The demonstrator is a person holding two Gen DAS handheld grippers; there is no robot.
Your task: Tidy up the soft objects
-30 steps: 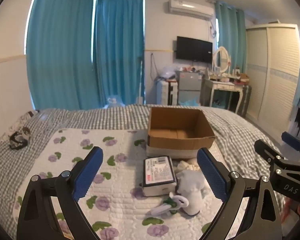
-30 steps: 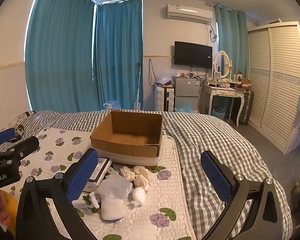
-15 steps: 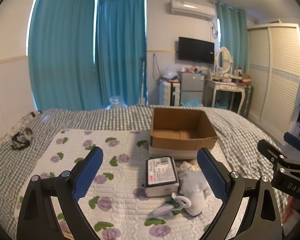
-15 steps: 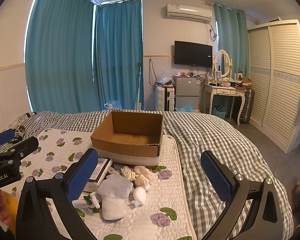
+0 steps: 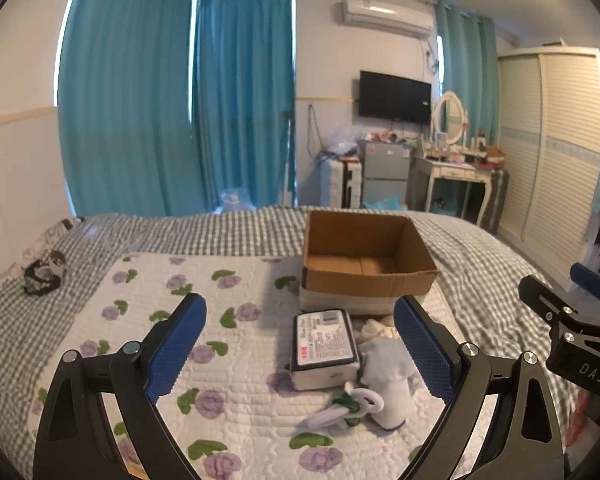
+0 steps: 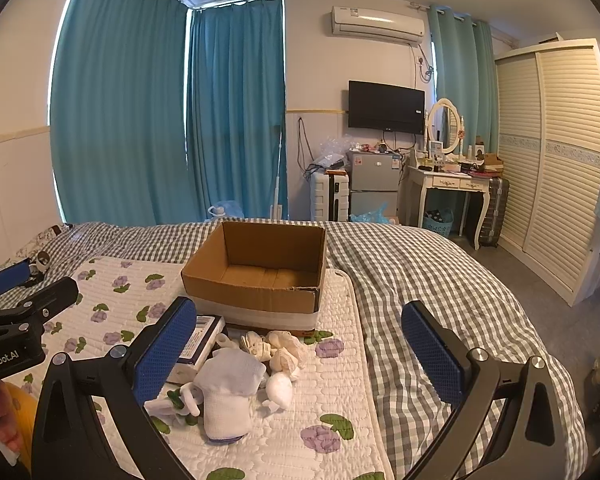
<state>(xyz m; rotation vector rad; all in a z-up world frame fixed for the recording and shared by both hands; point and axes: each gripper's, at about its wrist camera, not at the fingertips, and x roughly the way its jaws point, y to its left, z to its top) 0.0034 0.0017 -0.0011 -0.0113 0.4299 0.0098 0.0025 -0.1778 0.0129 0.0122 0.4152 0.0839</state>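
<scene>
An open, empty cardboard box (image 5: 366, 262) (image 6: 260, 272) stands on the floral quilt (image 5: 172, 320) on the bed. In front of it lies a pile of soft things: a white sock (image 6: 228, 392) (image 5: 392, 384), cream rolled socks (image 6: 276, 350) and a small white ball (image 6: 279, 390). A flat labelled pack (image 5: 324, 344) (image 6: 198, 340) and a white plastic clip (image 5: 340, 408) lie beside them. My left gripper (image 5: 300, 354) is open and empty, hovering before the pile. My right gripper (image 6: 300, 356) is open and empty, just right of the pile.
The grey checked bedspread (image 6: 420, 280) covers the bed's right side and falls to the floor. A black-and-white item (image 5: 44, 270) lies at the far left. A wardrobe (image 6: 552, 160), a dressing table (image 6: 448, 184) and curtains (image 6: 160, 120) line the room.
Both views have shifted slightly: the box and pile sit a little higher and nearer in the left wrist view. Both grippers stay open and empty.
</scene>
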